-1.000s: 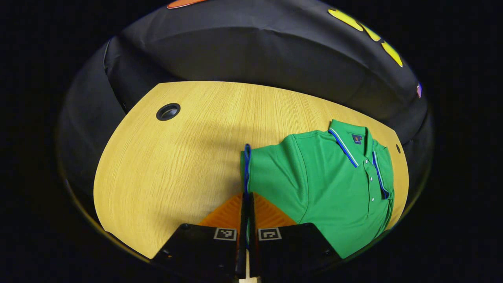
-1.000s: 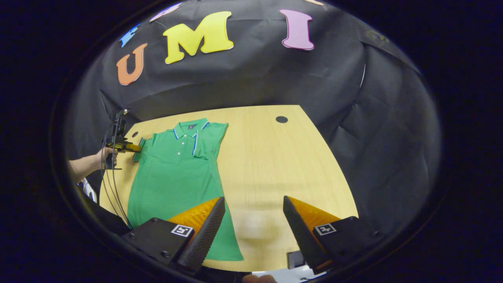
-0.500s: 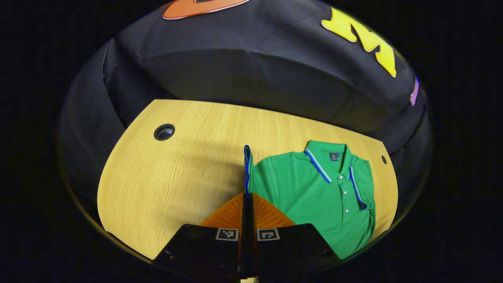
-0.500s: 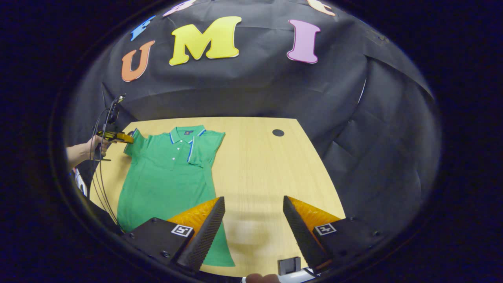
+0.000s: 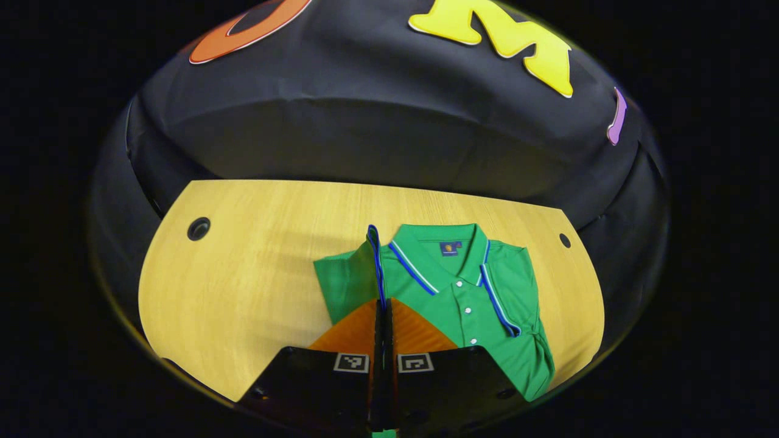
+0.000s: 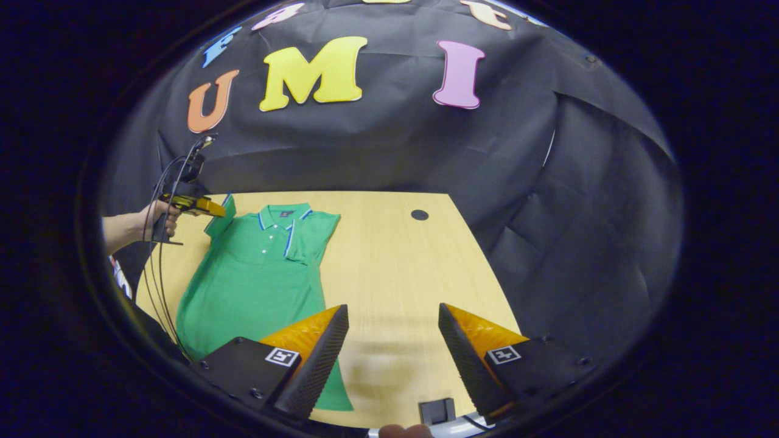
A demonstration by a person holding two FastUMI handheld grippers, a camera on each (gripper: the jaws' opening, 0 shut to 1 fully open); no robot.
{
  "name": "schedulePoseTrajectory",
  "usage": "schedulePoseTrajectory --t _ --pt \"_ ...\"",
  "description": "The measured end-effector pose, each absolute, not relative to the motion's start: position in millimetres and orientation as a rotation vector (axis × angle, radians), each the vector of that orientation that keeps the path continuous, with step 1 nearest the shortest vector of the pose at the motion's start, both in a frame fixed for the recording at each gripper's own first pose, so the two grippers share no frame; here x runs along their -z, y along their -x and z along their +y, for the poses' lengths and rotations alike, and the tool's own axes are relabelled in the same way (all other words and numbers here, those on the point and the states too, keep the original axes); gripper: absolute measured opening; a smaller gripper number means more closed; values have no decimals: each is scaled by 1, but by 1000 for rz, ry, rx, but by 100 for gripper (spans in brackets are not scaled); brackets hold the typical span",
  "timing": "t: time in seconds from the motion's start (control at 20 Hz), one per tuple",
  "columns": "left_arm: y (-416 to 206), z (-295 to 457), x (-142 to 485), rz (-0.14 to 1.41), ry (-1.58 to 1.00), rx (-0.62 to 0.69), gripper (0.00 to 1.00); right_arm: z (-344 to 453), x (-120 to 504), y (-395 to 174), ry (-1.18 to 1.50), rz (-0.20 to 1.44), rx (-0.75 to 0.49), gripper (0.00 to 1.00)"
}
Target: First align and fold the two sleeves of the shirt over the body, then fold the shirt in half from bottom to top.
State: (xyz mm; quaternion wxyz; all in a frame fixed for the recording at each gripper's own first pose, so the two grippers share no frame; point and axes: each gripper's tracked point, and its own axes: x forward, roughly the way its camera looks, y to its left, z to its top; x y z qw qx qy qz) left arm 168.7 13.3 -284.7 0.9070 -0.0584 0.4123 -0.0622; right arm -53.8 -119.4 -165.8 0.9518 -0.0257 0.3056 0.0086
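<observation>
In the left gripper view the left tool point(image 5: 384, 310) is pinching the blue-trimmed cuff of the sleeve point(image 5: 375, 261) between its closed fingers, holding it raised on edge above the chest of the green polo shirt point(image 5: 487, 304), so the second sleeve fold is judged to be under way and not yet laid down; just beyond the fingertips the shoulder cloth is bunching into a slack flap beside the collar point(image 5: 447, 246), which is lying flat with its striped edge and buttoned placket showing. In the right gripper view the right tool point(image 6: 389, 340) is hanging open with nothing between its fingers, well apart from the work, above the bare tabletop point(image 6: 401, 274); farther off, the shirt is lying collar-away on the left part of the tabletop, its other sleeve point(image 6: 313, 234) already resting folded over the body, while the long lower half is stretching flat and unfolded toward the near edge, so the bottom-to-top fold is still waiting; at the far left a hand point(image 6: 159, 218) is holding the left tool at the raised cuff
</observation>
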Motion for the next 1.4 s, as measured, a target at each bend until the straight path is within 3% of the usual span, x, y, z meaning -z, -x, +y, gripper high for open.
schedulePoseTrajectory --t 0.1,0.15,0.3,0.4,0.45,0.75,1.0,1.4 --pt "-166 -4 290 866 155 132 4 -123 163 55 38 616 -10 96" --pt "-166 -6 294 862 158 119 11 -126 162 57 34 611 -4 96" --pt "-164 -15 280 824 224 100 83 -130 162 55 48 596 10 95" --pt "-159 -8 274 808 240 61 96 -124 163 50 76 590 -6 96" --pt "-153 -6 269 801 244 51 98 -118 163 47 84 586 -22 100" --pt "-91 7 233 732 168 101 98 -68 159 31 166 541 -154 92" --pt "-4 16 220 680 165 183 98 -25 174 35 179 575 -292 95" --pt "161 68 287 884 21 147 99 -23 225 76 317 668 -390 95"
